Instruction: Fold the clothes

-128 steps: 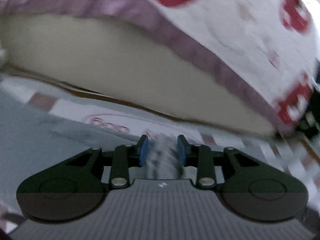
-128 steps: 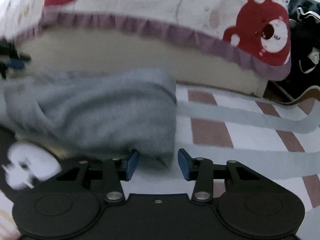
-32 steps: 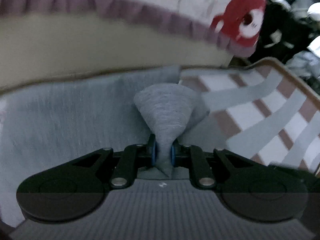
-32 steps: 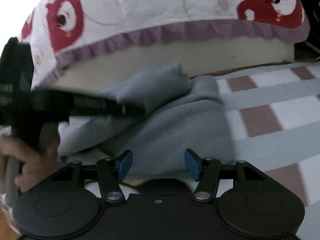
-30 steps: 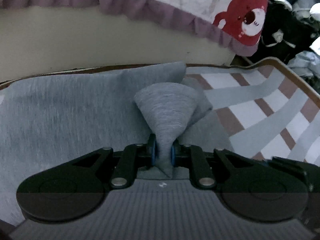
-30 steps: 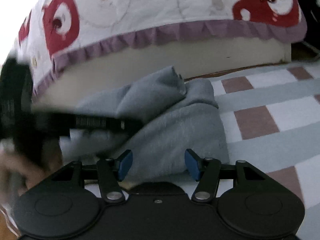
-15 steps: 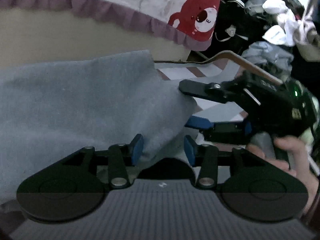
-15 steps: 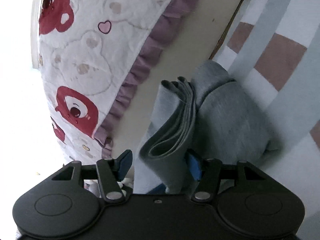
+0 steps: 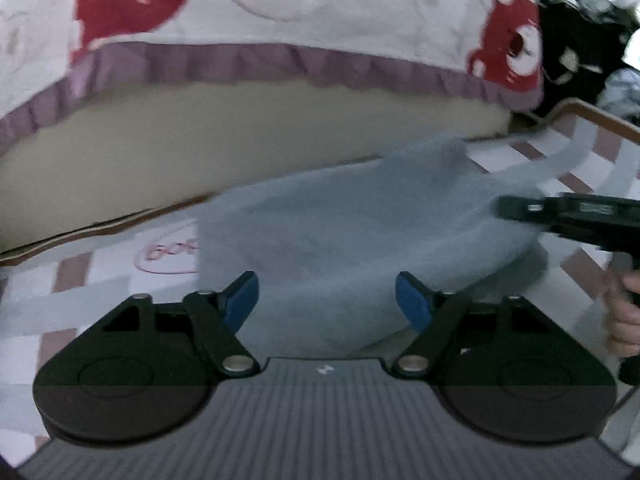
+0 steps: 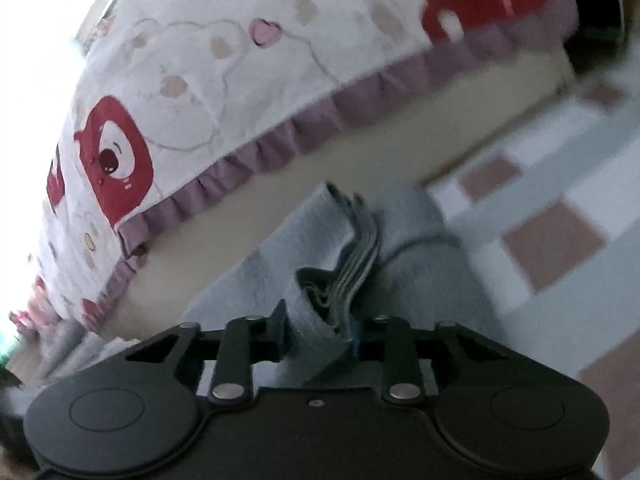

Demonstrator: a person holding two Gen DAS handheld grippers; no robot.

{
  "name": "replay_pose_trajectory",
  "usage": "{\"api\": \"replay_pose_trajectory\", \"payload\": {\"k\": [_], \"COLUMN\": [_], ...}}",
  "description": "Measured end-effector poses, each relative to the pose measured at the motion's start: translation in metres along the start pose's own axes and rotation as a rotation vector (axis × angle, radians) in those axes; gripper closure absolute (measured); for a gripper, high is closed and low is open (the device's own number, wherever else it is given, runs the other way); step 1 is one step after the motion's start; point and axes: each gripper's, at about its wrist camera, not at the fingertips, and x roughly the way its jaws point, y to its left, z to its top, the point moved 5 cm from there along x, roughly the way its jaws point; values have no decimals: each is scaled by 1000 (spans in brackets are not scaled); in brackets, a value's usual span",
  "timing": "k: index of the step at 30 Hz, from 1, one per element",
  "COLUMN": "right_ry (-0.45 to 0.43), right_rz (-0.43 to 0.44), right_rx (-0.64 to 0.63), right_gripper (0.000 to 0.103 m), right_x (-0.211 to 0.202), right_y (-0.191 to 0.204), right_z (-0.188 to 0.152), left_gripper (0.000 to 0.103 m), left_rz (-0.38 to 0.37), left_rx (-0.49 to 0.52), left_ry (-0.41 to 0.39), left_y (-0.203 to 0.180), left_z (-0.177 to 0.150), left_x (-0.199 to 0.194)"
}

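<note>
- The left hand-held gripper (image 9: pixel 326 300) is hovering low with its blue-tipped fingers (image 9: pixel 242 295) spread wide apart, gripping nothing.
- The grey garment (image 9: pixel 360 232) is lying folded into a thick bundle on the checked mat (image 9: pixel 60 312) on the floor, right in front of those parted fingers and reaching in between them.
- The right hand-held gripper (image 10: pixel 318 330) is clamping down on a stack of the garment's folded layers (image 10: pixel 352 256), its fingers squeezed tight against the cloth on both sides.
- In the left wrist view, that right tool (image 9: pixel 572 216) is reaching in from the right edge, its tip meeting the garment's right side, with the person's hand (image 9: pixel 624 316) wrapping the handle below.
- Behind the garment, the bed (image 9: pixel 240 136) is showing its pale side panel, and a white bedsheet (image 10: pixel 248 52) with red bears and a purple frill is hanging over it.
- A pile of dark clothes (image 9: pixel 580 32) is sitting at the far right, past the bed corner, blurry.
</note>
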Motion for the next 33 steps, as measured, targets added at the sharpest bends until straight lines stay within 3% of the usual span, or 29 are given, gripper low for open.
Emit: {"api": "replay_pose_trajectory", "payload": {"k": [2, 5, 8, 13, 16, 21, 24, 27, 33], "right_ry": [-15, 22, 87, 108, 116, 102, 98, 118, 245], "right_rz": [-24, -115, -202, -217, -248, -308, -301, -300, -337], "right_rx": [-30, -81, -140, -114, -138, -215, -240, -242, -147], "right_gripper": [77, 77, 77, 74, 74, 73, 72, 72, 51], "right_x": [-7, -9, 1, 6, 8, 6, 7, 8, 7], "right_y": [7, 13, 8, -9, -15, -19, -20, -20, -29], "right_z": [7, 10, -1, -1, 0, -2, -5, -4, 8], "left_gripper": [25, 25, 27, 26, 29, 38, 38, 44, 52], "left_rz": [-18, -111, -60, -31, -27, -92, -147, -179, -253], "left_rx": [-55, -110, -78, -156, -129, -26, 14, 66, 130], "left_ry": [49, 102, 149, 212, 233, 44, 9, 38, 185], "left_y": [11, 20, 26, 37, 32, 23, 16, -1, -50], "left_z": [2, -4, -22, -34, -38, -18, 6, 32, 61], "left_x": [2, 7, 16, 29, 32, -15, -23, 7, 90]}}
